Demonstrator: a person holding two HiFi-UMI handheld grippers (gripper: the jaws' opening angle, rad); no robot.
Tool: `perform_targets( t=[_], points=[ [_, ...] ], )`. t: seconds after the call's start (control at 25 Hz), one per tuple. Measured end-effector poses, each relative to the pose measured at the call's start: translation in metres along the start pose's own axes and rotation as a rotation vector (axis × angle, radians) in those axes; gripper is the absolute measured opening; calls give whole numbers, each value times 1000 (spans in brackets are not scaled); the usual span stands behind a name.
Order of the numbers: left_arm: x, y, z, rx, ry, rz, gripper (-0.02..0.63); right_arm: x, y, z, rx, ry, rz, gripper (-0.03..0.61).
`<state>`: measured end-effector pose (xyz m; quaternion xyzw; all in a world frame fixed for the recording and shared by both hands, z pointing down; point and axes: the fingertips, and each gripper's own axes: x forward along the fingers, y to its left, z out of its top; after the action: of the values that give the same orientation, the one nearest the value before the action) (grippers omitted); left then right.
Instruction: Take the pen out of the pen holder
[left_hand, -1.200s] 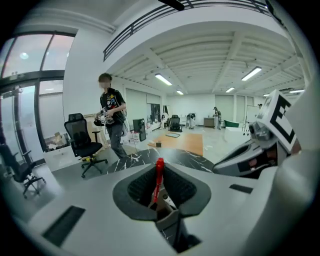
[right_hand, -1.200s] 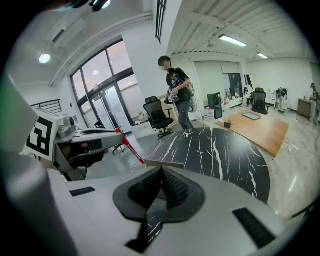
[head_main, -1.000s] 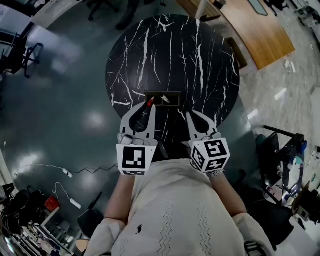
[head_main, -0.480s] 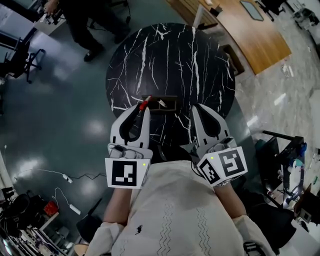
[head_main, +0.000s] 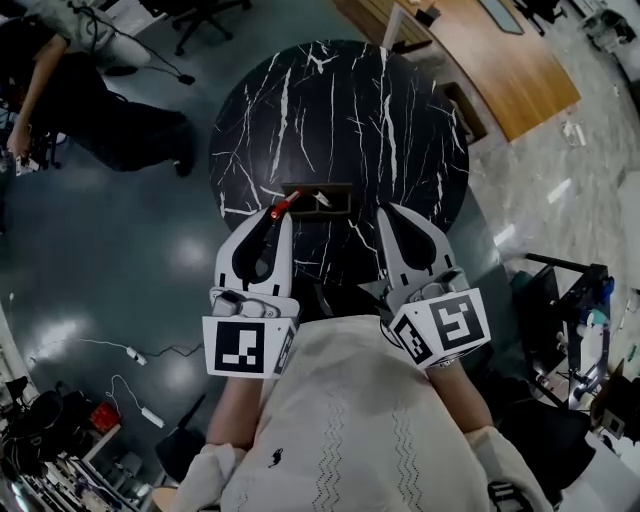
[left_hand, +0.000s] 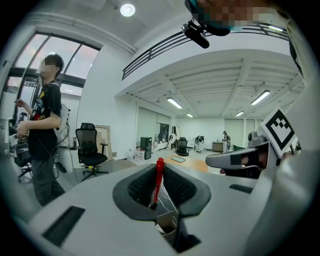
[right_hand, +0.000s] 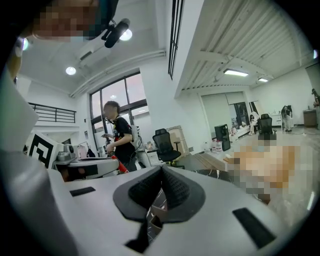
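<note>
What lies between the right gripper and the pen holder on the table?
Nothing: in the head view, only a bare strip of the black marble table shows between the right gripper and the pen holder.

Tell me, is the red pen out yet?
Done: the left gripper's jaws are shut on the pen. In hand: it is held up at the holder's left end. Left: carry it clear. The right gripper is shut and empty.
</note>
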<state>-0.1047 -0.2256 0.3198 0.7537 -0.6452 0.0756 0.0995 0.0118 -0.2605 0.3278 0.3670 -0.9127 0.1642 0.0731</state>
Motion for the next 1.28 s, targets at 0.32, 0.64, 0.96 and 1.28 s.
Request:
perform_targets(
  t=[0.32, 0.64, 0.96, 1.28],
  points=[
    [-1, -9, 0, 12, -5, -17, 52, 4, 5, 5, 9, 7, 79, 17],
    [1, -16, -2, 7, -5, -26, 52, 4, 30, 4, -109, 41, 187, 17],
    [2, -16, -8, 31, 3, -27, 52, 7, 30, 2, -97, 34, 182, 17],
    [6, -13, -6, -1, -6, -5, 52, 9, 27, -7, -97, 52, 174, 17]
  ],
)
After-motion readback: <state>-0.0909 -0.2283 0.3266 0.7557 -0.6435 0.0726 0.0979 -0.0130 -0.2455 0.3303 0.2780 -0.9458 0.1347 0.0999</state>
